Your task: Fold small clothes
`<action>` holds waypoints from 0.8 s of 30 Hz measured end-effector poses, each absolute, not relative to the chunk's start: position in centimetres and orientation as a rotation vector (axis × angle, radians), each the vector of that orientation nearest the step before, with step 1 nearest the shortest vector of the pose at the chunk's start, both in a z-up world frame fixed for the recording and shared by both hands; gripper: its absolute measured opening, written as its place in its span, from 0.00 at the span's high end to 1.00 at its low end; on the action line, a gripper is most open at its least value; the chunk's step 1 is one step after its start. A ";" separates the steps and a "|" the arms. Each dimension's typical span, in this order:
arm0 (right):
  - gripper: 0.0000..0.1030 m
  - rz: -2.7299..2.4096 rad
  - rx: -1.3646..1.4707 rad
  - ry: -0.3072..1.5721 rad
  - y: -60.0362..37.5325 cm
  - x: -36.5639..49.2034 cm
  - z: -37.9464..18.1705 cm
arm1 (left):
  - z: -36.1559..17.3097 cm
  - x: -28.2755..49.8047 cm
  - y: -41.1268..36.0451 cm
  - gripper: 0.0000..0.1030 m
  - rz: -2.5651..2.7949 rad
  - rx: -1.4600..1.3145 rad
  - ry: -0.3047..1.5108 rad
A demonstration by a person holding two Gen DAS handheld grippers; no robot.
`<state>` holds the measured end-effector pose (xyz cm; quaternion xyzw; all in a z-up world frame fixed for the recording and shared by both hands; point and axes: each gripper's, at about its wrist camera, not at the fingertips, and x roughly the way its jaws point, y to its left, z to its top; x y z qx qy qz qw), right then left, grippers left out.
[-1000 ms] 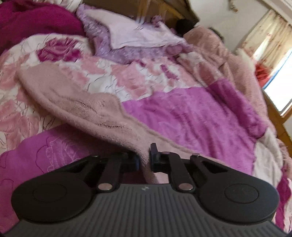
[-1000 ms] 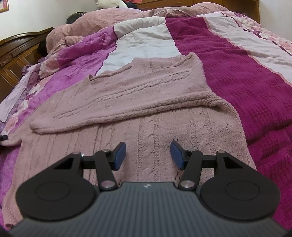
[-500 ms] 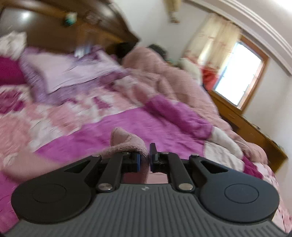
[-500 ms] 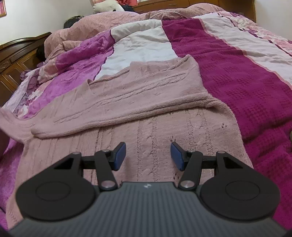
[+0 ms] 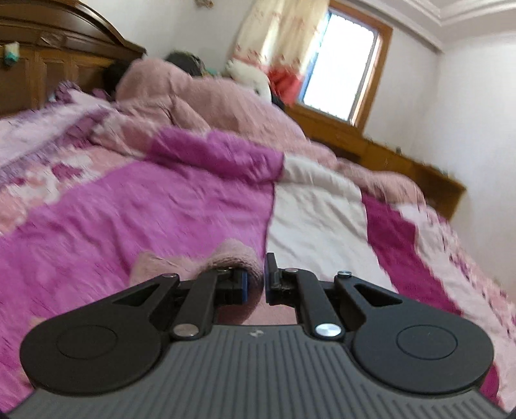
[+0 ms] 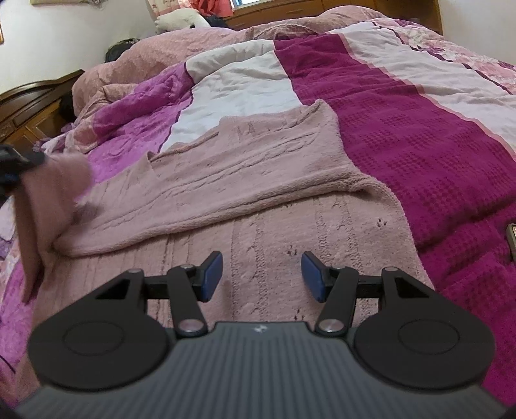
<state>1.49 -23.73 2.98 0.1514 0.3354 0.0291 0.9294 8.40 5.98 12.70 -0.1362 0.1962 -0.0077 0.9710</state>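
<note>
Pink knit sweater [image 6: 258, 180] is spread on the bed's quilt [image 6: 419, 129], one sleeve folded across. Left gripper [image 5: 254, 280] jaws pinch the other sleeve [image 6: 48, 193], lifted off the sweater's left side; right gripper [image 6: 262, 274] hovers over its hem, jaws apart. Plush toy [image 6: 180, 19] far beyond.

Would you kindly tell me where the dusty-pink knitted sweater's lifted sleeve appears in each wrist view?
Left wrist view: the sleeve bunches at bottom centre, pinched in the left gripper.
Right wrist view: the same sleeve hangs at the far left edge, apart from the open right gripper.
Shared landmark: the white plush toy near the window.
</note>
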 end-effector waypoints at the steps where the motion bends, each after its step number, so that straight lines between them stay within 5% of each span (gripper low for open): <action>1: 0.45 0.059 0.315 0.684 -23.9 1.5 3.0 | 11.9 8.9 5.2 0.90 -0.023 -0.266 0.419; 12: 0.45 0.049 0.345 0.690 -24.6 1.7 2.4 | 3.9 12.7 2.5 0.89 -0.096 -0.208 0.711; 19: 0.45 0.052 0.336 0.691 -24.4 1.7 2.6 | 4.4 11.5 2.6 0.63 -0.128 -0.166 0.742; 24: 0.45 0.074 0.322 0.681 -23.8 1.6 3.2 | 6.9 9.9 3.7 0.60 -0.072 -0.130 0.789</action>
